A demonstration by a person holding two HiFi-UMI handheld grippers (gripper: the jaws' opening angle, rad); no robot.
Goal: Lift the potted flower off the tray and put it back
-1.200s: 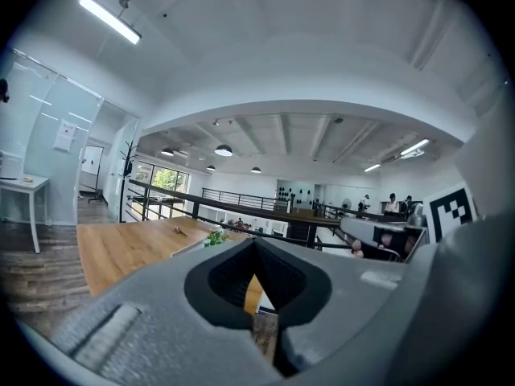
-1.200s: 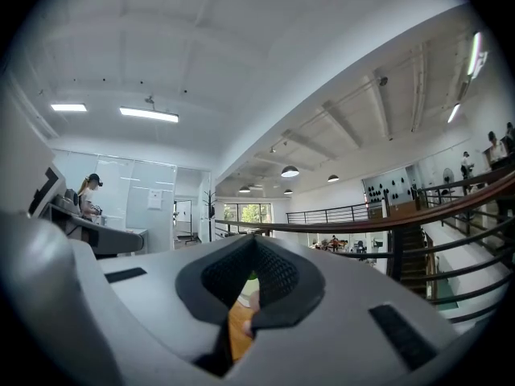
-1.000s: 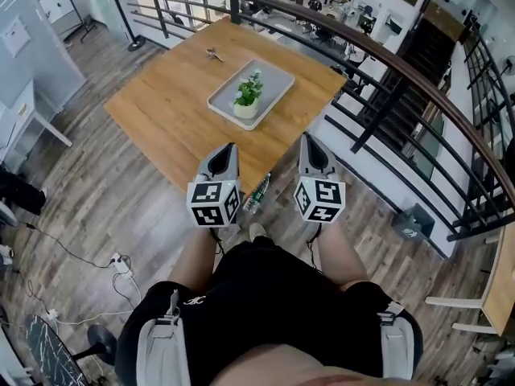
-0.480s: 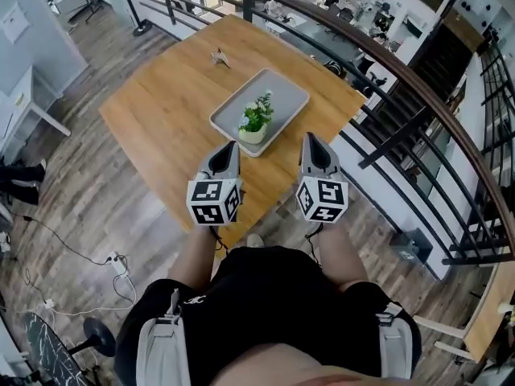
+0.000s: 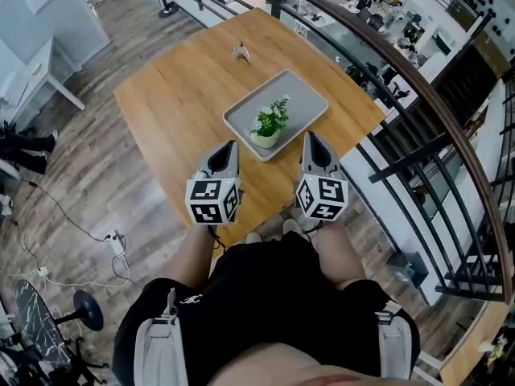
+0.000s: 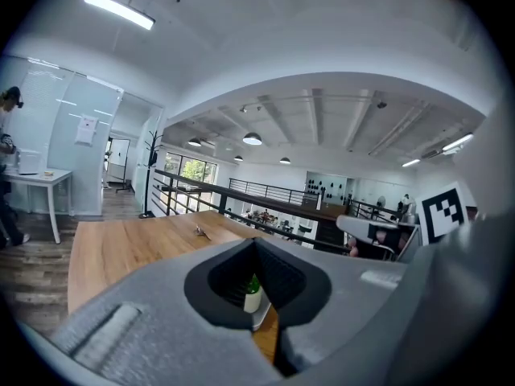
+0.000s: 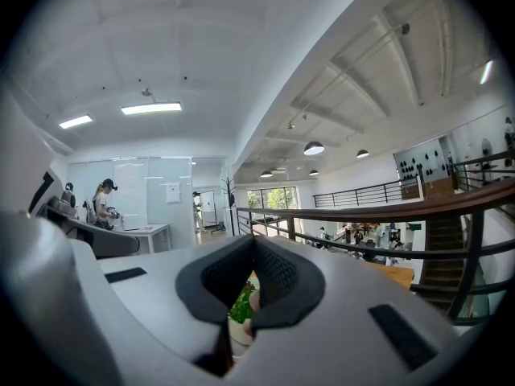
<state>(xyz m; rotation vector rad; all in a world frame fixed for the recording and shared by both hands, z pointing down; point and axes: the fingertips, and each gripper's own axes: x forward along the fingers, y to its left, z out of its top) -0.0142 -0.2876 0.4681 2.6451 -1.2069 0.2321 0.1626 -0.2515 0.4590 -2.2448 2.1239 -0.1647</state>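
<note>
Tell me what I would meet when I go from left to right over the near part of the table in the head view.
left gripper → potted flower → right gripper

— Was there any writing to read?
— None. The cubes on the left tool (image 5: pixel 230 145) and the right tool (image 5: pixel 309 136) bore only black-and-white square patterns, no letters or digits.
— And the sheet (image 6: pixel 86 129) on the glass wall?
— Too small to read. The same went for the small pale mark (image 5: pixel 191 300) on the black shorts (image 5: pixel 265 296).
</note>
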